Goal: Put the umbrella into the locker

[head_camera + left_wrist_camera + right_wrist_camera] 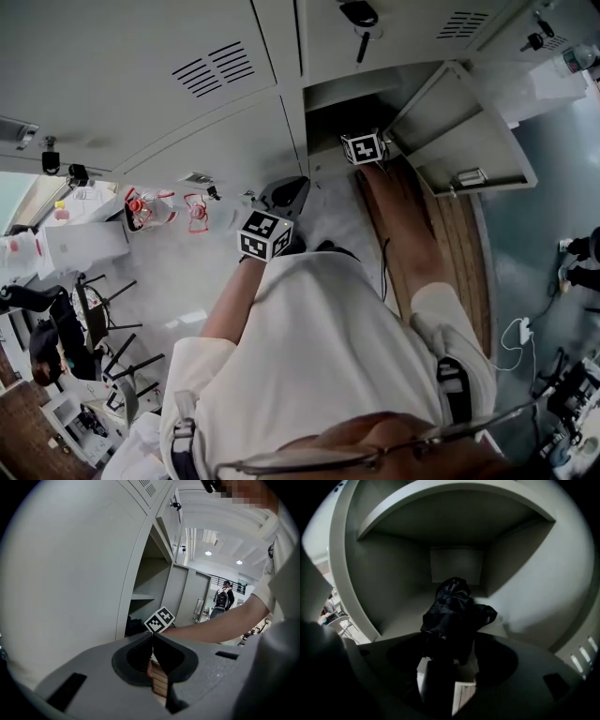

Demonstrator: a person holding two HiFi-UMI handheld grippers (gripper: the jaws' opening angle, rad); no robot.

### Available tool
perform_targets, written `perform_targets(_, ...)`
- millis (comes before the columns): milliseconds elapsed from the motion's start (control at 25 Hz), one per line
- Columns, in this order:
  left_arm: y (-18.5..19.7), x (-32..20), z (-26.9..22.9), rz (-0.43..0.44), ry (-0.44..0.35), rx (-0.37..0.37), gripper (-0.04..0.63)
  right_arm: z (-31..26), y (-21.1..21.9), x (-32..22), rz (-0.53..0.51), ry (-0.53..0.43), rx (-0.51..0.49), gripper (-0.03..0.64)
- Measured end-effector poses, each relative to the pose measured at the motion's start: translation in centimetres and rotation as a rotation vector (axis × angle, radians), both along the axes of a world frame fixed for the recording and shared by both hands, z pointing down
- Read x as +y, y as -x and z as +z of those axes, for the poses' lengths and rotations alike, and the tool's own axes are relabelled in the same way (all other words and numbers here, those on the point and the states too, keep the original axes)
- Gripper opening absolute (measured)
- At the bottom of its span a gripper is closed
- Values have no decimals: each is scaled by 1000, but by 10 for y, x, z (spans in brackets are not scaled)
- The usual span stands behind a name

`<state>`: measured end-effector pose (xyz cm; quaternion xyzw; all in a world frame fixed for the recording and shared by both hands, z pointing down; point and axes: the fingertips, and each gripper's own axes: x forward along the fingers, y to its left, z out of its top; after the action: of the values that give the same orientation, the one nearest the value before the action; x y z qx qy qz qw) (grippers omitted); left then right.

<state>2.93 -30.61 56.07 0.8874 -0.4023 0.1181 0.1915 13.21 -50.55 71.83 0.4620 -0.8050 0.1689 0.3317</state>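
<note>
The black folded umbrella [454, 611] lies on the floor of the open grey locker [454, 564], its canopy end toward the back wall. My right gripper [443, 686] is inside the compartment. The umbrella's dark handle end sits between its jaws, and bare light pad shows beside it, so the jaws stand open. In the head view only the right gripper's marker cube [364, 147] shows at the locker [342, 94] mouth. My left gripper [152, 637] is shut and empty, hanging outside in front of the closed locker doors [286, 199].
The locker's door [455, 141] stands swung open to the right. A shelf [450, 494] roofs the compartment. Keys hang in a lock [359, 19] above. Chairs [103, 319] stand at the left. A person with a backpack [221, 599] is far down the hall.
</note>
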Motion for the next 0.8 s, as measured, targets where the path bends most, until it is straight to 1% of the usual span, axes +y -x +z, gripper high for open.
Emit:
perform_targets(40, 0, 0, 1, 0, 2, 2, 5, -2, -2, 0, -7, -31, 6, 346)
perform_targets(120, 0, 0, 2, 3, 6, 5, 5, -4, -5, 1, -34, -94, 7, 357)
perform_targets(200, -3, 0, 4, 9, 10, 10, 5, -12, -6, 6, -53, -143, -15, 357)
perform_targets(280, -7, 2, 5, 17, 14, 14, 5, -26, -9, 17, -51, -175, -45, 357)
perform_targets(400, -13, 5, 9, 23, 23, 18, 5, -31, -21, 37, -41, -184, -54, 356)
perform_targets(560, -21, 12, 14, 25, 38, 23, 5, -23, -32, 62, -72, -177, -34, 331)
perform_targets(640, -26, 17, 18, 24, 45, 25, 5, -17, -38, 71, -77, -168, -28, 291)
perform_targets(800, -31, 30, 26, 7, 62, 28, 5, -10, -43, 85, -67, -176, -34, 252)
